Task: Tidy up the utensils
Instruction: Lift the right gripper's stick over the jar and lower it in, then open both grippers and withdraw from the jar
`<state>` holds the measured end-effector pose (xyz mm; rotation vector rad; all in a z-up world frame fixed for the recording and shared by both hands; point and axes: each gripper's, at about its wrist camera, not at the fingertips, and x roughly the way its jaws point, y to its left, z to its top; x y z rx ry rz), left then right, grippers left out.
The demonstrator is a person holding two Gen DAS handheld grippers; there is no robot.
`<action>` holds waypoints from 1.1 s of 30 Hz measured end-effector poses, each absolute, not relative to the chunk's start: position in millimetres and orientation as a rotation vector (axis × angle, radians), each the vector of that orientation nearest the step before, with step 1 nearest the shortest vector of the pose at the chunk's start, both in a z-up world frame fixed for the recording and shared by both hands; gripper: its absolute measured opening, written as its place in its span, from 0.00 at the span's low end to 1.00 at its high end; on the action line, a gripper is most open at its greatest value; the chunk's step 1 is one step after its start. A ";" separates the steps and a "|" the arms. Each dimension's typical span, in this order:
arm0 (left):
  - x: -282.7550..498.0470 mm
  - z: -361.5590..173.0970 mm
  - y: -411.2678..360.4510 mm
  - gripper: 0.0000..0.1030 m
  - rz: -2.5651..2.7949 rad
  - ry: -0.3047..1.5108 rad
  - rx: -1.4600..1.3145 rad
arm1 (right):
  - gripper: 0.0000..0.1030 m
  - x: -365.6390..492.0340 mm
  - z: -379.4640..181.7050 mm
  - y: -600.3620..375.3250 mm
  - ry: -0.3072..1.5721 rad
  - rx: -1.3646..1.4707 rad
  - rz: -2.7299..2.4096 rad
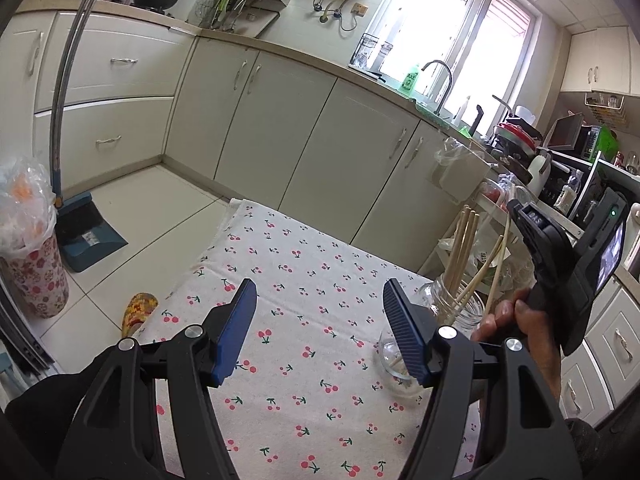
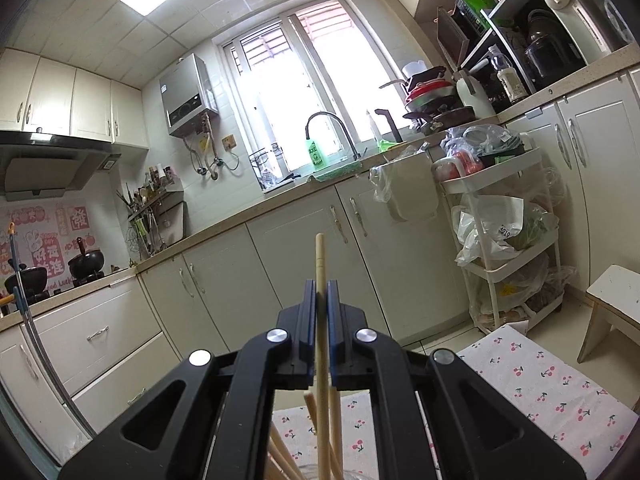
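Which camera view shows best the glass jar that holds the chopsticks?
The left wrist view. There the glass jar stands on the cherry-print cloth, partly behind the left hand-held gripper's finger, with chopsticks rising from it. The right wrist view shows only a little of its rim at the bottom edge.

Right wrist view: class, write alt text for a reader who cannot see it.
The right tongs are shut on an upright wooden chopstick, above more chopsticks at the bottom edge. Beyond are cream kitchen cabinets, a sink tap under a bright window, and a cherry-print tablecloth.
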<state>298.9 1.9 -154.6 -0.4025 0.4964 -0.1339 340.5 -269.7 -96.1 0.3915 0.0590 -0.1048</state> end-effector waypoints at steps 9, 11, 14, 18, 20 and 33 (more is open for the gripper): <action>297.6 -151.3 4.1 0.61 -0.123 0.496 -0.401 | 0.06 324.3 -98.3 -268.1 0.083 0.366 -0.047; 297.2 -151.1 4.4 0.61 -0.122 0.494 -0.401 | 0.06 320.6 -100.2 -273.0 0.089 0.387 -0.044; 297.4 -151.8 5.3 0.61 -0.121 0.498 -0.402 | 0.06 319.8 -102.5 -282.2 0.109 0.430 -0.046; 297.1 -153.8 7.1 0.61 -0.121 0.505 -0.405 | 0.06 321.2 -101.6 -292.1 0.119 0.512 -0.041; 297.9 -154.7 7.8 0.61 -0.123 0.511 -0.410 | 0.06 321.5 -96.7 -294.7 0.105 0.555 -0.032; 302.0 -160.3 14.6 0.61 -0.109 0.521 -0.429 | 0.06 328.1 -84.5 -281.3 0.080 0.532 -0.013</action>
